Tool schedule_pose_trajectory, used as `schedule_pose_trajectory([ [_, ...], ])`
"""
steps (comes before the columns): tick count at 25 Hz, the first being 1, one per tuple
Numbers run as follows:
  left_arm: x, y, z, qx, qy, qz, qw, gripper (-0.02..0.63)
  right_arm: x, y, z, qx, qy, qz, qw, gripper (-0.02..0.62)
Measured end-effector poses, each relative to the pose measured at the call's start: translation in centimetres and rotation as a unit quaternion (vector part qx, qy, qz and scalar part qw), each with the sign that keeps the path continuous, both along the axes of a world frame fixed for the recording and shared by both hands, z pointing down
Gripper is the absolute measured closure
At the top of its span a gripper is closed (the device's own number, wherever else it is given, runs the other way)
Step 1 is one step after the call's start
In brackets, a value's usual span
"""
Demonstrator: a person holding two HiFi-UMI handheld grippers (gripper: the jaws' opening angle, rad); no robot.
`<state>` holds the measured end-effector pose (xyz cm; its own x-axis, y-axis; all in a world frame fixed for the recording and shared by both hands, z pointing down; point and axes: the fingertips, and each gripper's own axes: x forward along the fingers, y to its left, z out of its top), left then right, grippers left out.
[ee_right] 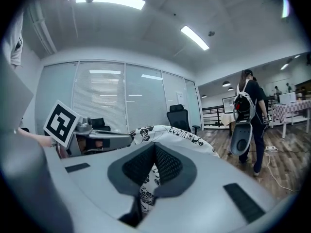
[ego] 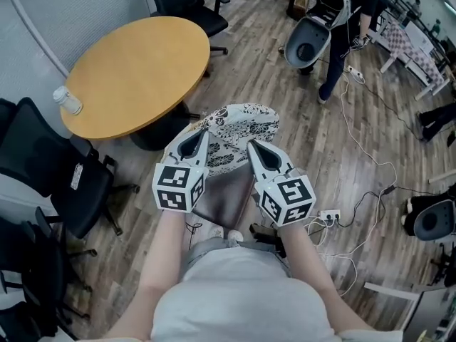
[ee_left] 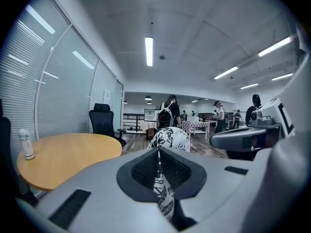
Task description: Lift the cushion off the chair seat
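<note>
Left gripper (ego: 200, 135) and right gripper (ego: 252, 148) are each clamped shut on the near edge of the black-and-white floral fabric cushion (ego: 239, 125). With only thin hem in the jaws, its weight could tug it loose. It looks soft and bowed, and seems clear above the brown padded chair seat (ego: 226, 197).

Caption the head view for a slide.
Left gripper and right gripper hold the patterned cushion by its edge above the chair seat.

You can read no text here: the white tag (ego: 75, 177) on the black chair (ego: 43, 164) and the bottle (ego: 68, 101) label are too small.
</note>
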<state>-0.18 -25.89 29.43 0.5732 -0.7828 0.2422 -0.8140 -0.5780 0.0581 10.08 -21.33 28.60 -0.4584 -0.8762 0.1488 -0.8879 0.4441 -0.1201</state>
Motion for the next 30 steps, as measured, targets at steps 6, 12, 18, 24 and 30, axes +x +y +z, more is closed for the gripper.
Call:
schedule_pose_trajectory([
  [6,0.4,0.0,-3.2,0.032,0.008,-0.01,0.9994,0.595,0.0,-0.2,-2.6,0.033,-0.003,0.007,0.999,0.571],
  [12,-0.6,0.1,-6.0,0.06,0.024,-0.024,0.9976,0.595,-0.6,0.1,-5.7,0.086,0.003,0.017,0.996,0.571],
  [18,-0.9,0.2,-7.7,0.083,0.024,-0.026,0.9959,0.595,-2.0,0.2,-7.3,0.111,0.009,0.005,0.994,0.571],
  [24,-1.2,0.4,-8.2,0.091,0.027,-0.027,0.9951,0.595,-2.7,0.5,-7.7,0.117,0.011,0.005,0.993,0.571],
  [30,-2.3,0.7,-8.5,0.097,0.029,-0.027,0.9944,0.595,-3.7,0.7,-8.2,0.123,0.013,0.011,0.992,0.571],
])
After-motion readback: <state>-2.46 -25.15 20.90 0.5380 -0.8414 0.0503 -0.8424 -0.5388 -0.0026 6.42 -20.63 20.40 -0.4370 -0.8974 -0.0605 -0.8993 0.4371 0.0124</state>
